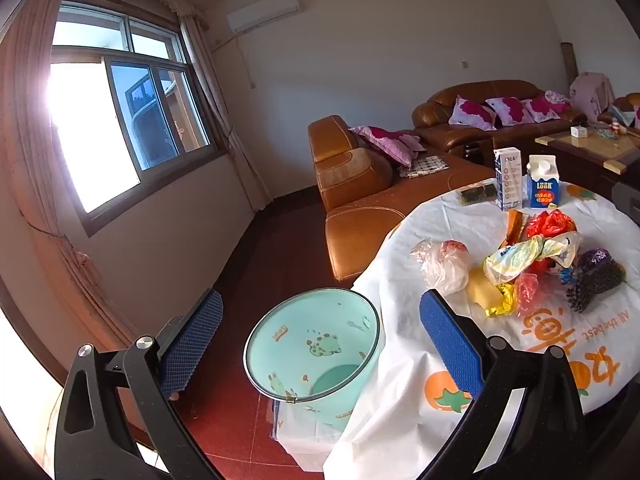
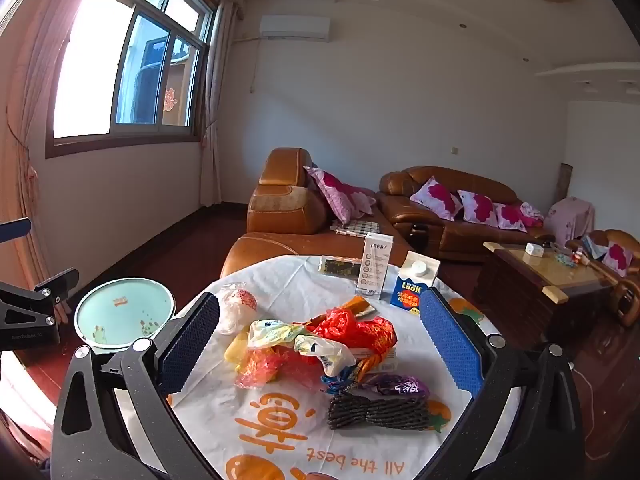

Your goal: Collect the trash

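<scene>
Blue ribbed pads [image 2: 452, 344] of the right gripper [image 2: 320, 344] are spread as wide as they go, nothing between them, tilted a bit downward over the round table [image 2: 280, 276]. Right past those fingers sits the trash pile [image 2: 320, 344]: crumpled red and yellow plastic bags, a purple wrapper and a dark corrugated piece [image 2: 376, 412], all on the white cloth. Further back stand a tall white carton [image 2: 376, 268] and a blue milk carton [image 2: 412, 288].

Left gripper [image 1: 320, 356] is also released and empty, angled down, with the mint green trash bin [image 1: 312, 352] showing between its pads [image 1: 452, 348]. That bin stands on the red floor just beside the table's edge, looks empty. Brown leather sofas [image 2: 452, 204] sit well behind.
</scene>
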A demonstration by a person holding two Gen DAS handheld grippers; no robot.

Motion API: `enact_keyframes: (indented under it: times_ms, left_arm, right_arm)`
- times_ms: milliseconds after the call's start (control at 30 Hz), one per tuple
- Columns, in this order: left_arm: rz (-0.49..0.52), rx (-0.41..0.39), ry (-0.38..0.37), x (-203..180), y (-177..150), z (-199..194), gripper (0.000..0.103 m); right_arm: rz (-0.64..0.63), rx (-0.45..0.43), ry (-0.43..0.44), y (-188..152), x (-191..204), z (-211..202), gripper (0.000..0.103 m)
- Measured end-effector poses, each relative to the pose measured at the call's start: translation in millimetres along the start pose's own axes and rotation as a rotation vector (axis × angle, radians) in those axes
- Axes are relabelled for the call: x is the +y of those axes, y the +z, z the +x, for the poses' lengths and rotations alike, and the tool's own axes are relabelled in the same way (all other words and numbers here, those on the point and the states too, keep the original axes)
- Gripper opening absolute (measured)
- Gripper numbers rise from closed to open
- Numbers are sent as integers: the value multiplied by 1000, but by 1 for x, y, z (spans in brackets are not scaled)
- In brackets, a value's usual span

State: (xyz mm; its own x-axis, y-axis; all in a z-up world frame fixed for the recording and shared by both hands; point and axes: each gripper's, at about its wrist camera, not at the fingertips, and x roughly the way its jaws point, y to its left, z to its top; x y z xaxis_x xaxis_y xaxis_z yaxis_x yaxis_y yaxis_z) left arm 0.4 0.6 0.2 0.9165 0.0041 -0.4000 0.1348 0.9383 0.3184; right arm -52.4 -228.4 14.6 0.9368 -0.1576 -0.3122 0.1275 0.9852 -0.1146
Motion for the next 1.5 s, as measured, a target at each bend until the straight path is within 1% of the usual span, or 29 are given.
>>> enact_keyframes:
  times_ms: [67, 133, 333, 1500]
  left_arm:
    - [1, 4, 0, 0, 0, 1, 97]
    - [-22, -3, 7, 6, 0, -3, 97]
    - [-8, -11, 22, 6, 2, -1, 97]
    - [-28, -21, 44, 16, 2, -1, 97]
  right_arm:
    - [-2, -6, -1, 0, 0, 0, 98]
    - [-2, -4, -2, 0, 0, 0, 98]
    - [-3, -8, -2, 0, 0, 0, 98]
    - [-7, -4, 0, -2, 2, -3, 98]
